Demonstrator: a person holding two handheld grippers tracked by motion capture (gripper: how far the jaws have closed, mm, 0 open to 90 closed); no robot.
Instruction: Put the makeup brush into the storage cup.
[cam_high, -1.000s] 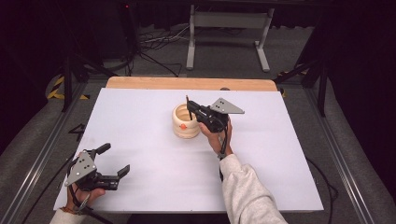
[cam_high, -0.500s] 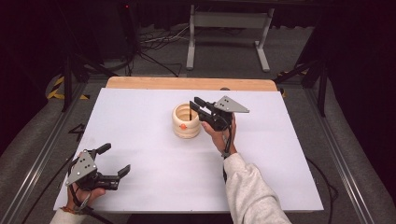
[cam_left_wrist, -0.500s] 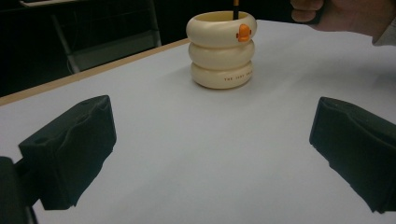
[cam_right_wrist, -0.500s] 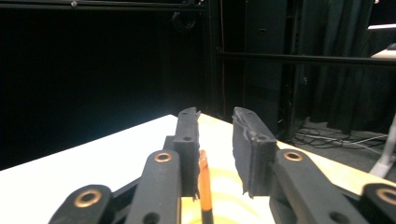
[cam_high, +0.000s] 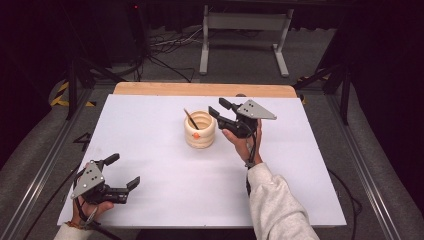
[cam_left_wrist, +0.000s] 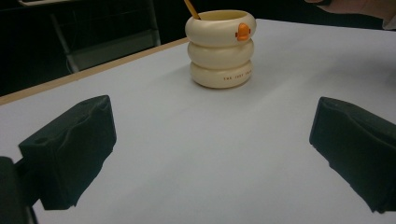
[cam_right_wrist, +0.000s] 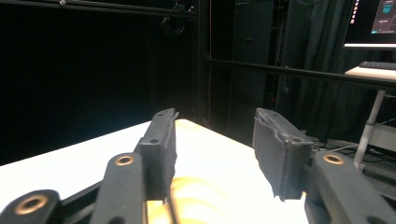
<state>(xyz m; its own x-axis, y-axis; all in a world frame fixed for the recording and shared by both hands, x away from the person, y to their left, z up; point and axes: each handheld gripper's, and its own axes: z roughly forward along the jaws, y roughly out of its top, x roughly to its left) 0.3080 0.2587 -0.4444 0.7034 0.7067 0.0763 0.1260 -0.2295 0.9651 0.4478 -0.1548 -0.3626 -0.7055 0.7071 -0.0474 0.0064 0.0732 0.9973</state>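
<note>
Cream ribbed ring-stacked cup (cam_high: 200, 130) with an orange dot, standing upright mid-way across the white table (cam_high: 150, 125), thin stick (cam_high: 190, 119) leaning inside. Right gripper (cam_high: 221, 111) just beside the cup, jaws apart, empty. Left gripper (cam_high: 122, 171) well apart from the cup, jaws wide, empty.

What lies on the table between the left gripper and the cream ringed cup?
Nothing: in the left gripper view, bare white table runs from the open left gripper to the cup.

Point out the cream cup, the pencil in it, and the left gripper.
cream cup (cam_high: 200, 136), high view, its ribbed side wall.
pencil (cam_high: 190, 119), high view, shaft above the rim.
left gripper (cam_high: 123, 172), high view, midway between its open tips.
</note>
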